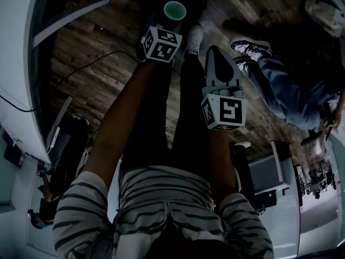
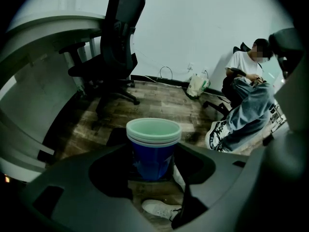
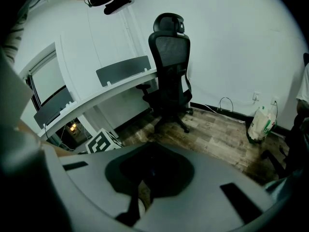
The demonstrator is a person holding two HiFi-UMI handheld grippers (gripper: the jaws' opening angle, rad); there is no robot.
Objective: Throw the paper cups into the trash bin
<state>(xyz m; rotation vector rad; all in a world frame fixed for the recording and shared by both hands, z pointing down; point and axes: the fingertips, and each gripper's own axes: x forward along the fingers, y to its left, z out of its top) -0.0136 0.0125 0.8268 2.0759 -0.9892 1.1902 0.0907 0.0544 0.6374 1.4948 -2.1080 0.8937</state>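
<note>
left gripper view, left hand-held gripper (image 2: 153, 161) clamped on stacked blue paper cups (image 2: 153, 141), upright between its jaws

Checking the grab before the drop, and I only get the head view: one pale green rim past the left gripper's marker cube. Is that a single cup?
Observer: No. The left gripper view shows a stack of blue paper cups, several rims nested, held between the left gripper's jaws.
Operator: Anything in the right gripper?
Observer: Nothing. The right gripper's own view shows its jaws together with no cup between them.
Operator: What does it face?
Observer: A black office chair at a curved white desk.
</note>
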